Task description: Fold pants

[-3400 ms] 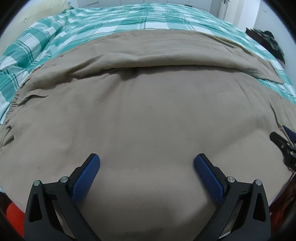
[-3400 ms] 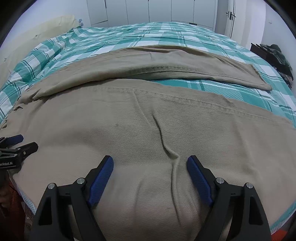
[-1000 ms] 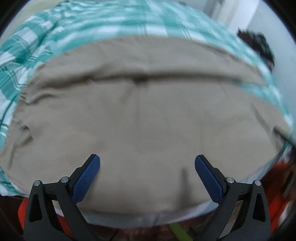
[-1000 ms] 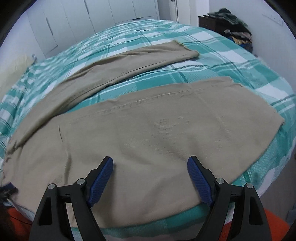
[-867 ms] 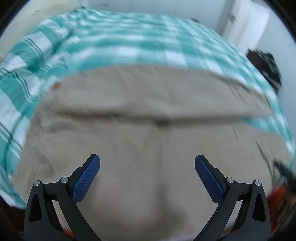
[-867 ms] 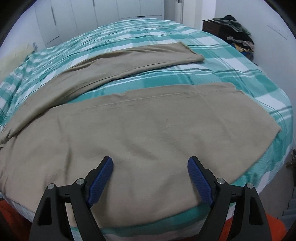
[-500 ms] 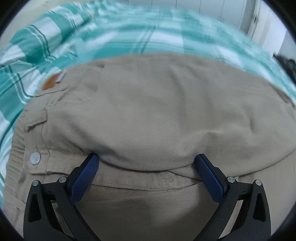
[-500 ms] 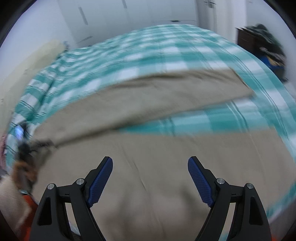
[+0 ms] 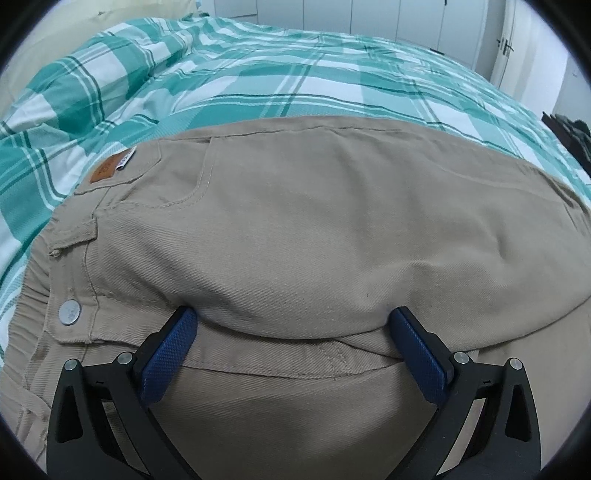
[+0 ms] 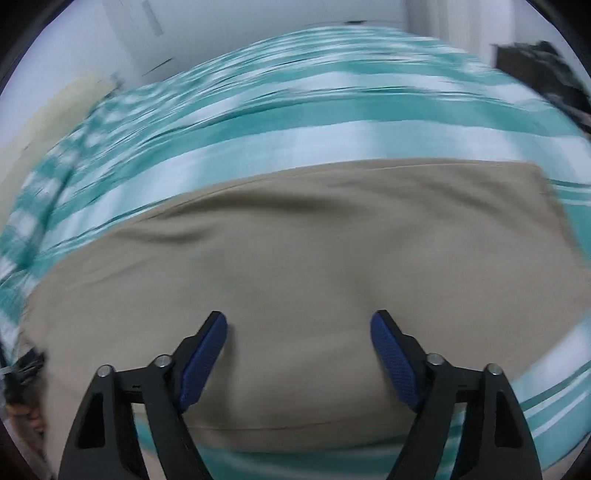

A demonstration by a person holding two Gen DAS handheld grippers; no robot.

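Tan pants (image 9: 314,229) lie flat on a bed. In the left wrist view I see their top end: a metal button (image 9: 69,312), a waistband and a brown label (image 9: 104,172). My left gripper (image 9: 295,332) is open, low over a raised fold near the fly, fingers either side of it. In the blurred right wrist view a pant leg (image 10: 314,251) crosses the frame, its hem at right. My right gripper (image 10: 299,332) is open just above that leg, holding nothing.
The bed has a green and white plaid cover (image 9: 295,74). A pale pillow (image 9: 55,33) lies at far left. White closet doors (image 9: 369,14) stand behind the bed. Dark clothes (image 10: 546,66) are piled at right. The pant leg's near edge is close to the bed edge.
Both grippers have moved forward over the bed. The left now sits close over the waistband end; the right has swung onto the far leg. Both stay open.
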